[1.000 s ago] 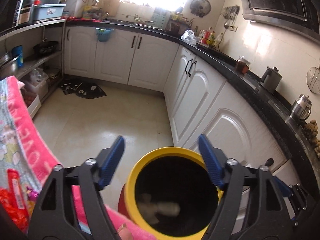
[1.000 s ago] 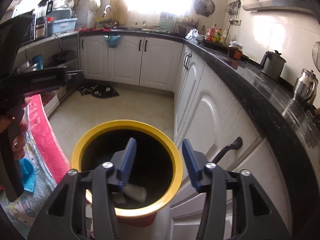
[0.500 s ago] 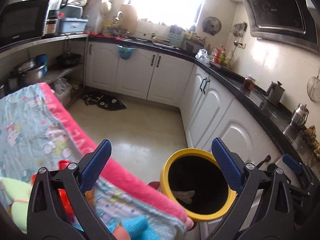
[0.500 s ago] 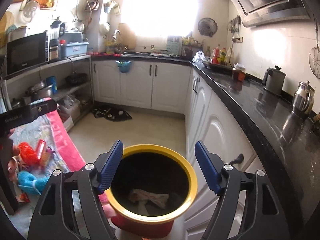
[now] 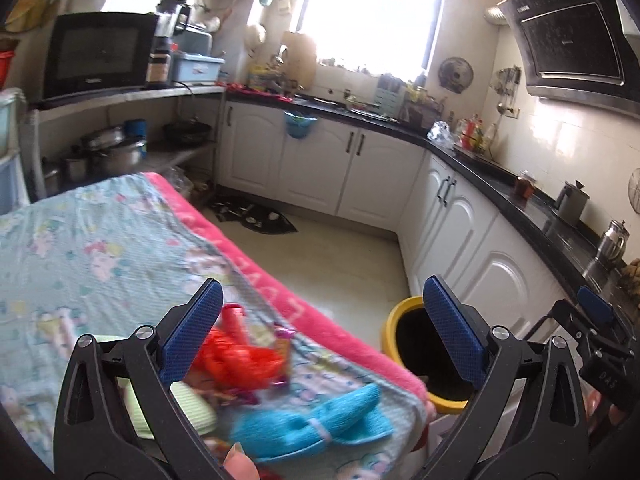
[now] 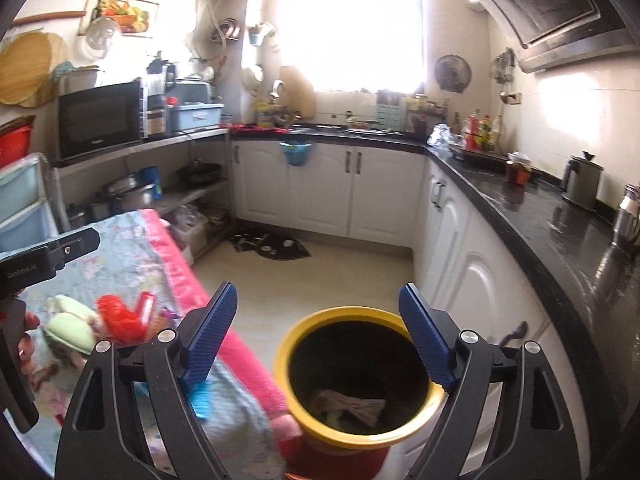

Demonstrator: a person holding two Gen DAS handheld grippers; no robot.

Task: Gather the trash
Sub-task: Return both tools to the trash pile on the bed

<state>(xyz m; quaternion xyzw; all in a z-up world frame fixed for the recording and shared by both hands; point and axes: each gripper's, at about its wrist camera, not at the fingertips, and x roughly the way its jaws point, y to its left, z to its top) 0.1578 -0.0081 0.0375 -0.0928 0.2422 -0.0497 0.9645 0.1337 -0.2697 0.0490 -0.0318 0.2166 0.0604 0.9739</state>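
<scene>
While my left gripper (image 5: 320, 332) hangs above the cloth-covered table (image 5: 80, 248), I read its wrist view first: both fingers are spread as wide as they go with nothing between the pads; below them, near the table's near right corner, lies what I take to be the trash not yet collected, namely a crumpled red wrapper (image 5: 236, 360), a blue cloth-like piece (image 5: 316, 424) closest to the corner, and a pale green item (image 5: 176, 408) partly hidden behind the left finger; the picture is blurred there, so I cannot name them better; the yellow-rimmed bin (image 5: 394, 320) stands on the floor just off that right edge, and the other gripper shows at the far right of this view. Turning to the right wrist view, my right gripper (image 6: 316, 340) is over the bin's (image 6: 320, 428) mouth, its jaws opening and empty, no pad touching anything; at the bottom of the bin lies a crumpled pale scrap (image 6: 352, 404), so I judge at least one piece already collected; on the table by its right edge the red wrapper (image 6: 120, 316) and the pale green item (image 6: 72, 328) wait, with a person's hand (image 6: 24, 336) on the left tool's grip at the picture's left edge. By my reckoning the job is partly done: one piece binned, several on the table left to fetch.
</scene>
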